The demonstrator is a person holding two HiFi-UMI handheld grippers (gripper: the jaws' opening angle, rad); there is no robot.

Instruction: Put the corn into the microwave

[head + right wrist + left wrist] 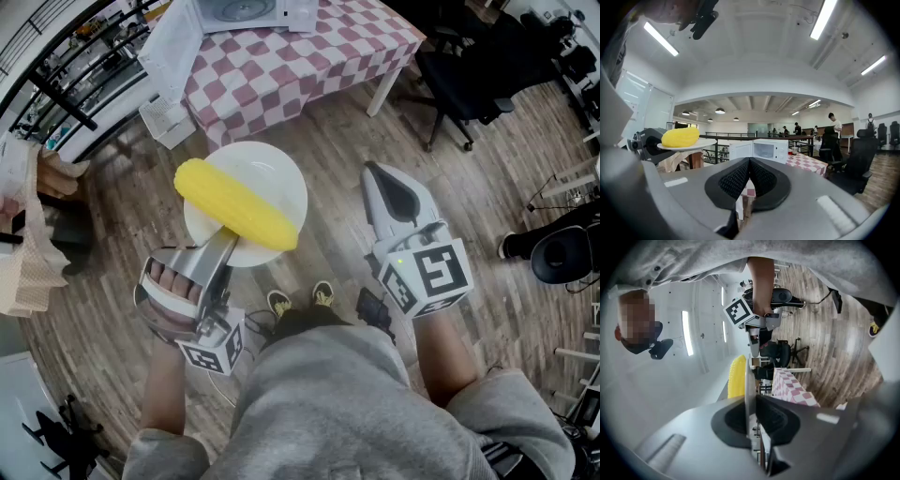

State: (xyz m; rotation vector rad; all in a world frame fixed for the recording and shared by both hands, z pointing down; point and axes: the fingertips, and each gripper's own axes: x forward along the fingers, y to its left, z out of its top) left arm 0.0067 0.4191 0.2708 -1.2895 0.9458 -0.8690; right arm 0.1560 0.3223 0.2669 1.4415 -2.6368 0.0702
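Note:
A yellow corn cob [239, 206] lies on a round white plate [272, 169]. My left gripper [228, 239] is shut on the plate's near rim and holds it level above the wooden floor. In the left gripper view the plate's edge [746, 380] runs between the jaws, with the corn [737, 376] to its left. My right gripper [377, 176] hovers to the right of the plate, shut and empty. The white microwave [246, 9] stands on the checkered table [309, 56] ahead. In the right gripper view the microwave [769, 150] shows straight ahead, with the corn [680, 137] at the left.
A black office chair [469, 66] stands right of the table. A white crate [169, 120] sits on the floor by the table's left corner. A railing [66, 75] runs along the far left. Several people [834, 126] stand far off in the room.

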